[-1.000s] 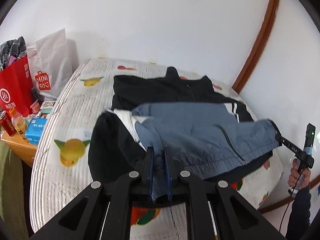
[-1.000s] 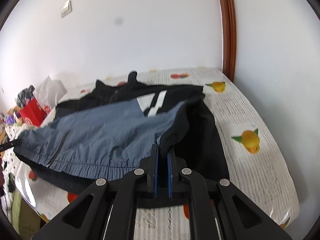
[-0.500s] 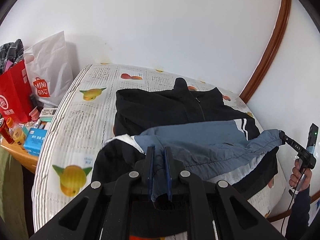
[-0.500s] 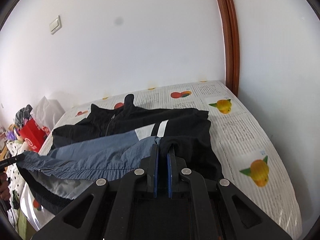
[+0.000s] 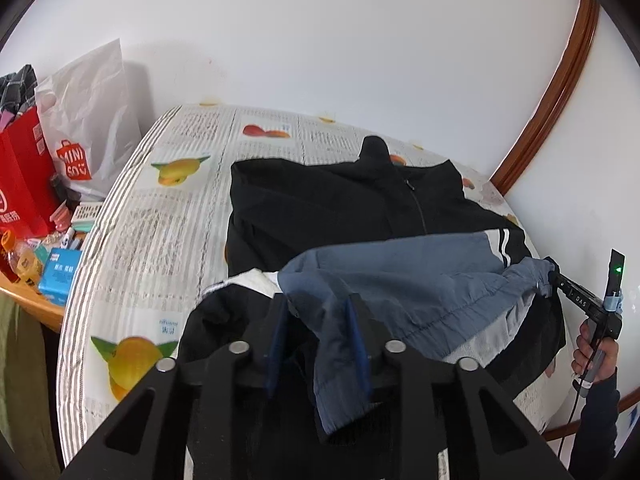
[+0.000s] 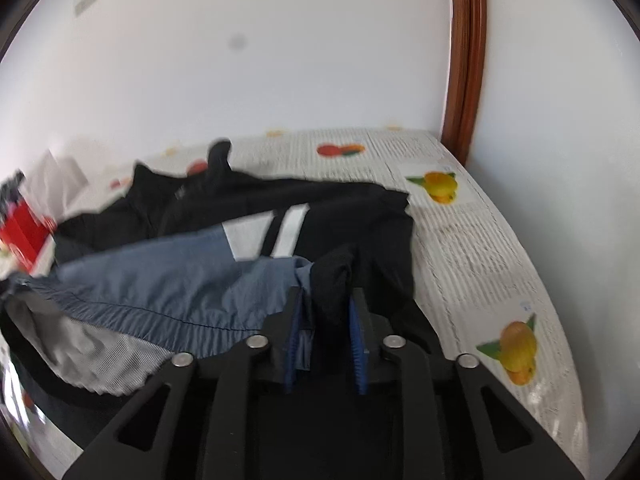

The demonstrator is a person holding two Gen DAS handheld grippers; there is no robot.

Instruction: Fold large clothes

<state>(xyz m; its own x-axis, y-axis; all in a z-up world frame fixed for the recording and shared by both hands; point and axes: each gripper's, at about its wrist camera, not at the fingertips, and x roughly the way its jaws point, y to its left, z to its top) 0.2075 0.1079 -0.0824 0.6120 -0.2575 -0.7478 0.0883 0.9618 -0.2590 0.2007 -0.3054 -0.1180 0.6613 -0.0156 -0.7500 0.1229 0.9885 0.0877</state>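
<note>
While both hand-held grippers' jaws are opening, the jacket hem hangs loosely between their pads.

Black zip-up jacket with a blue-grey lower half, spread front-up across the middle of the frame on the fruit-printed bed. Collar standing at upper centre, zipper running down from it. Two white stripes at right of centre, where black meets blue. Blue-grey hem part folded up over the black chest, lifted and slack at lower centre, pale mesh lining showing beneath at lower right. In the right wrist view, same jacket blurred, left of centre.
</note>
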